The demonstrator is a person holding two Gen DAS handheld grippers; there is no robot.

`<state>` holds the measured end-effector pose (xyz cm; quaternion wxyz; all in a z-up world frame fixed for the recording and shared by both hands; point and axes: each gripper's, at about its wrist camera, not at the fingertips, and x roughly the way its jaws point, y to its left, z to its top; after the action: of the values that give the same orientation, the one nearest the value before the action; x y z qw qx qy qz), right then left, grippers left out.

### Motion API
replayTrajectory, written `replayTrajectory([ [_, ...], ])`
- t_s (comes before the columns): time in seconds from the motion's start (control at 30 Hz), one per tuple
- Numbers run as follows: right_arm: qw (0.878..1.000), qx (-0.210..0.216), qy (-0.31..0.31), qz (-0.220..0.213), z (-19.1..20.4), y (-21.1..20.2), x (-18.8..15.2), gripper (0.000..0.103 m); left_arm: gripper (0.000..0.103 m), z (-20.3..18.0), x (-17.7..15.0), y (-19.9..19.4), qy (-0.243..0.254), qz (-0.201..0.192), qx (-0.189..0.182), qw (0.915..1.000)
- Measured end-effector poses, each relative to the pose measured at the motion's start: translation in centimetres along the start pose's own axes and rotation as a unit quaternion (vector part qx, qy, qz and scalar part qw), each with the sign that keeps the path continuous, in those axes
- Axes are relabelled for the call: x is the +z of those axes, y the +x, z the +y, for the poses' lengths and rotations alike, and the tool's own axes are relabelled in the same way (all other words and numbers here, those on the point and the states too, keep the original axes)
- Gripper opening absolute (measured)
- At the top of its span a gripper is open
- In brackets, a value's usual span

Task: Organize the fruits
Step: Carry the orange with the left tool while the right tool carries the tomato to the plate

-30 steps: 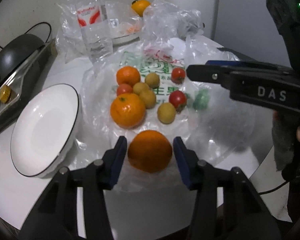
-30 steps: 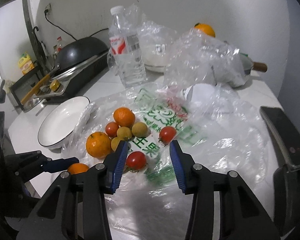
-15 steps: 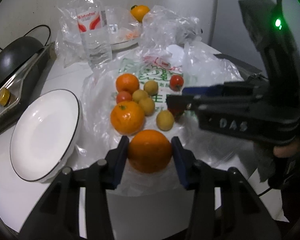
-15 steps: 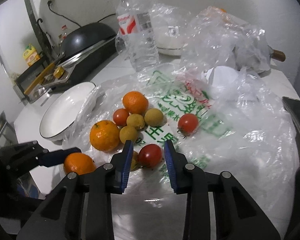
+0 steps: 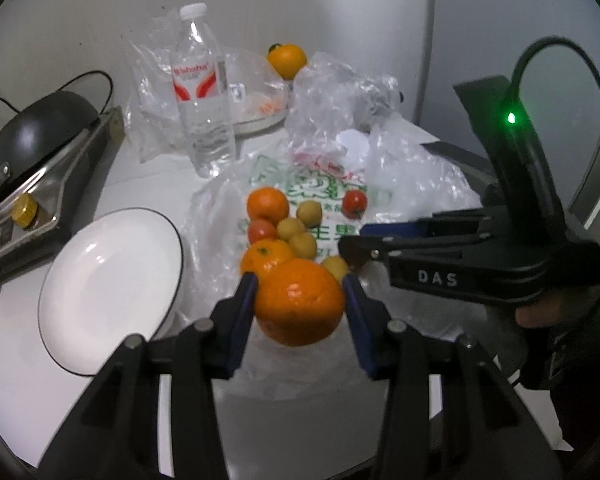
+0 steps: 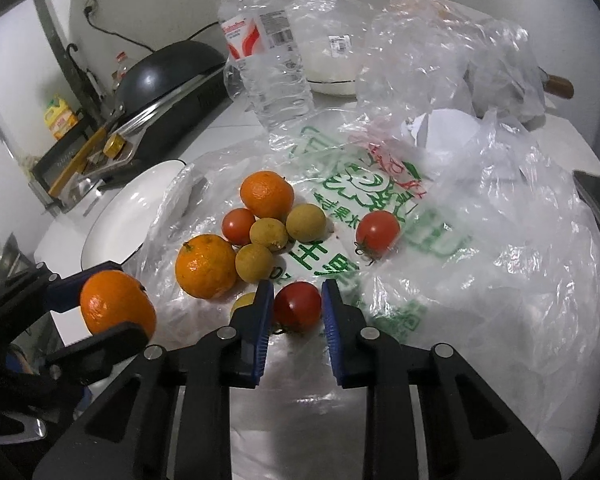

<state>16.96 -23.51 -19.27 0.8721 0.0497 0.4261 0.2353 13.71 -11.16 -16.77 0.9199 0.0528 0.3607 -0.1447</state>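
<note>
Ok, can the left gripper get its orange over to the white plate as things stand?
Probably yes. The left gripper holds the orange lifted, and the white plate lies just to its left, bare, with nothing between them.

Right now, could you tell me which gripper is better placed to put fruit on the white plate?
Left. The left gripper already grips an orange beside the plate; the right gripper is farther, around a tomato.

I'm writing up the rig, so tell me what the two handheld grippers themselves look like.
Both are matte black plastic with silver screws and blue finger pads. The right gripper carries white "DAS" lettering, a lit green LED and a curved black cable. The left gripper shows no lettering in either view.
</note>
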Motion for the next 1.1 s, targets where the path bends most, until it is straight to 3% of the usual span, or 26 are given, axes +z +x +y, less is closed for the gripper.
replayTrajectory([
  [0.5, 0.999, -0.025, -0.03, 0.011, 1.5, 0.9, -0.2, 0.028, 0.045, 1.9, 0.4, -2.4, -0.007, -0.036, 0.031, 0.9989],
  [1.1, 0.997, -0.051, -0.055, -0.035, 4.9, -1.9, 1.6, 0.028, 0.045, 6.9, -0.8, -4.0, -0.039, -0.054, 0.064, 0.9957],
])
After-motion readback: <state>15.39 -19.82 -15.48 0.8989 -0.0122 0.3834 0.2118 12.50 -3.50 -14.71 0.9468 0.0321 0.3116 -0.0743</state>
